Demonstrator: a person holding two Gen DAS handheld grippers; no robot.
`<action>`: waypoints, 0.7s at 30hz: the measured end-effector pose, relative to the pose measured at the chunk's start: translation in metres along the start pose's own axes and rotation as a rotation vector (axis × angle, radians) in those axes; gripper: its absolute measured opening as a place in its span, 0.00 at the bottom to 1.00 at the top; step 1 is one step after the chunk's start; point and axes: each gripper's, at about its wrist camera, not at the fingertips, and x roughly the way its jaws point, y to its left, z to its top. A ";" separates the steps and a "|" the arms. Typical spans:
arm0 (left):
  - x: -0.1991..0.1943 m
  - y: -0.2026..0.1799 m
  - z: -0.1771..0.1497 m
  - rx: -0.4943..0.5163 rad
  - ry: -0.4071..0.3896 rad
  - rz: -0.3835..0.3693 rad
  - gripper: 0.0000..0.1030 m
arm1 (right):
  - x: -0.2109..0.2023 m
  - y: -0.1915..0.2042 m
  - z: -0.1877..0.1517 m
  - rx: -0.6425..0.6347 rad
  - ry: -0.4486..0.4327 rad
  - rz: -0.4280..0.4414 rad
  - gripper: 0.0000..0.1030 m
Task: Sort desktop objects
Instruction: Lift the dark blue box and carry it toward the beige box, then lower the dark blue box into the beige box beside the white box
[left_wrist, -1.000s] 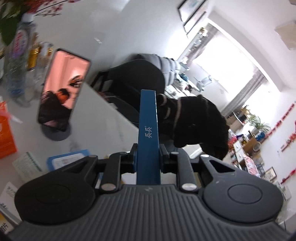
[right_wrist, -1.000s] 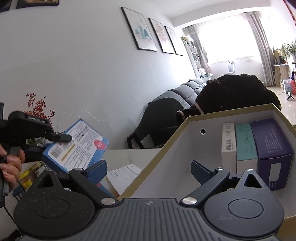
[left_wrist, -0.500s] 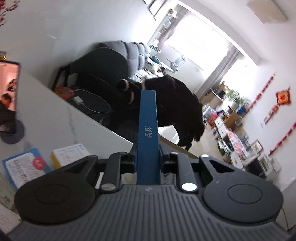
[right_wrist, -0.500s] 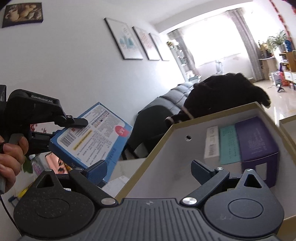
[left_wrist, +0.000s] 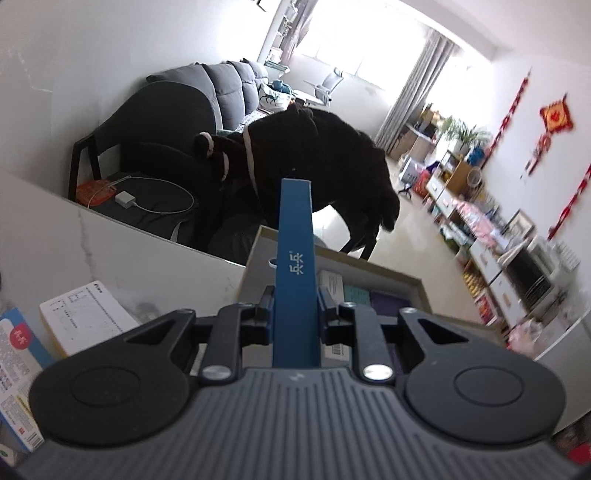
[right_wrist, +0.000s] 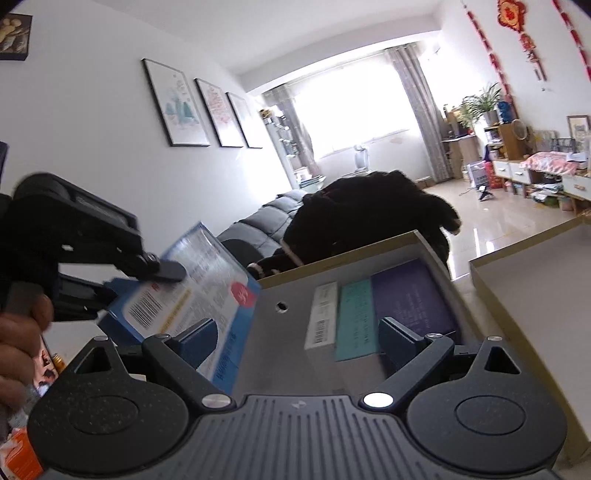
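My left gripper (left_wrist: 295, 317) is shut on a thin blue box (left_wrist: 295, 266), seen edge-on and upright between the jaws. Beyond it lies an open cardboard carton (left_wrist: 255, 243) on the white table. In the right wrist view the same blue box (right_wrist: 207, 280) hangs tilted over the carton's left rim (right_wrist: 351, 254), with the left gripper (right_wrist: 155, 280) clamped on it. A white box (right_wrist: 321, 317), a teal box (right_wrist: 356, 317) and a purple box (right_wrist: 410, 295) stand side by side inside. My right gripper (right_wrist: 299, 339) is open over the carton, nothing between its fingers.
A white printed box (left_wrist: 85, 317) and a blue-and-white box (left_wrist: 14, 369) lie on the table at the left. A second carton (right_wrist: 535, 295) sits to the right. A chair draped with a black coat (left_wrist: 314, 155) stands behind the table edge. A hand (right_wrist: 18, 332) holds the left handle.
The left gripper has swung right with the blue box, away from the phone stand and bottles to above the carton. The right view has tilted; its jaws stay open.
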 end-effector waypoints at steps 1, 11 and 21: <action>0.004 -0.003 -0.001 0.013 0.003 0.009 0.19 | 0.000 -0.002 0.001 0.003 -0.005 -0.011 0.92; 0.033 -0.020 -0.012 0.103 0.050 0.082 0.19 | 0.012 -0.022 0.004 0.064 -0.008 -0.058 0.92; 0.045 -0.030 -0.023 0.228 0.023 0.191 0.19 | 0.010 -0.025 0.005 0.082 0.005 -0.050 0.92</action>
